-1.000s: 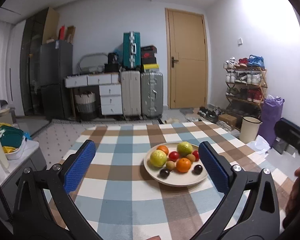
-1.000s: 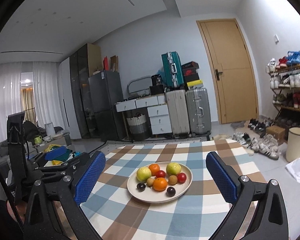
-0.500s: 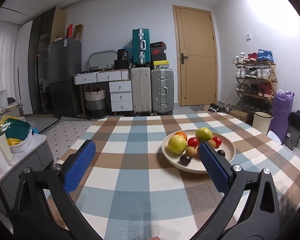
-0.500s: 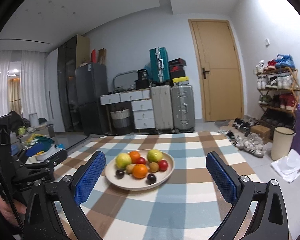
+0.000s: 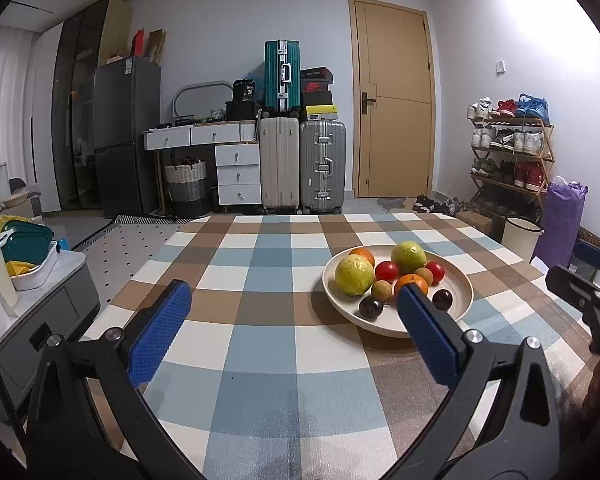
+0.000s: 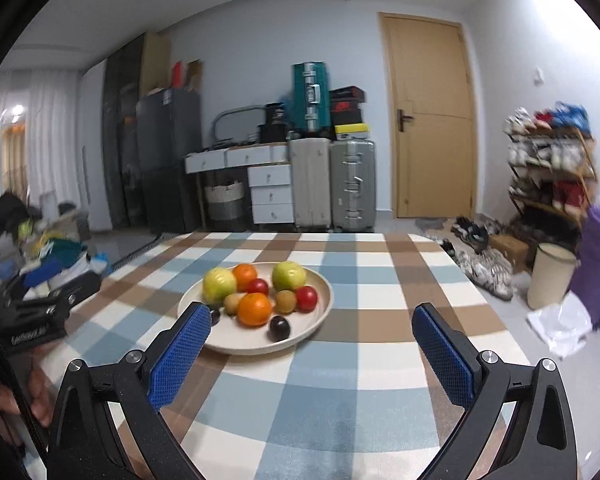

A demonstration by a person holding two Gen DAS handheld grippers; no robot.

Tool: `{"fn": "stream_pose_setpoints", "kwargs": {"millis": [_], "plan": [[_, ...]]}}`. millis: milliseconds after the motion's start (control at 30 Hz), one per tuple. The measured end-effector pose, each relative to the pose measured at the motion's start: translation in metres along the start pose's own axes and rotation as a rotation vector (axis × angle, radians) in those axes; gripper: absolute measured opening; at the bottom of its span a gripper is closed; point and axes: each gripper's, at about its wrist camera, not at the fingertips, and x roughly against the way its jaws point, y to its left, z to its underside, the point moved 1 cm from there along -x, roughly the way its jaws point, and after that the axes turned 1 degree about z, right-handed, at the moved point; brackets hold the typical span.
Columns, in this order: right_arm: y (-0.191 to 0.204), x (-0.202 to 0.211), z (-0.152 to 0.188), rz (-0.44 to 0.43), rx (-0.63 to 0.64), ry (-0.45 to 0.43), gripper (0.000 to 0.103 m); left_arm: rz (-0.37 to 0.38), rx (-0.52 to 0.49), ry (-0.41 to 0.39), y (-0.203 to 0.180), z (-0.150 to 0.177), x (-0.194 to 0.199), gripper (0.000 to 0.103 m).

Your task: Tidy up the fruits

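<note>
All fruits sit in the beige plate on the checked table. Left gripper and right gripper hover short of it, jaws spread, empty. Could be pre-sort or finished.

The left gripper hangs wide open over the checked tablecloth, its right pad overlapping the plate of fruit. At the right edge, a dark shape, probably the right gripper.
</note>
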Motion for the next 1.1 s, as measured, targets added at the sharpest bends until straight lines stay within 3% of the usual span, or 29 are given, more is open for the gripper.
{"fn": "stream_pose_setpoints", "kwargs": {"millis": [1100], "plan": [[0.0033, -0.0016, 0.0006, -0.023, 0.0, 0.004, 0.103, -0.012, 0.002, 0.002, 0.002, -0.0019, 0.0011, 0.103]]}}
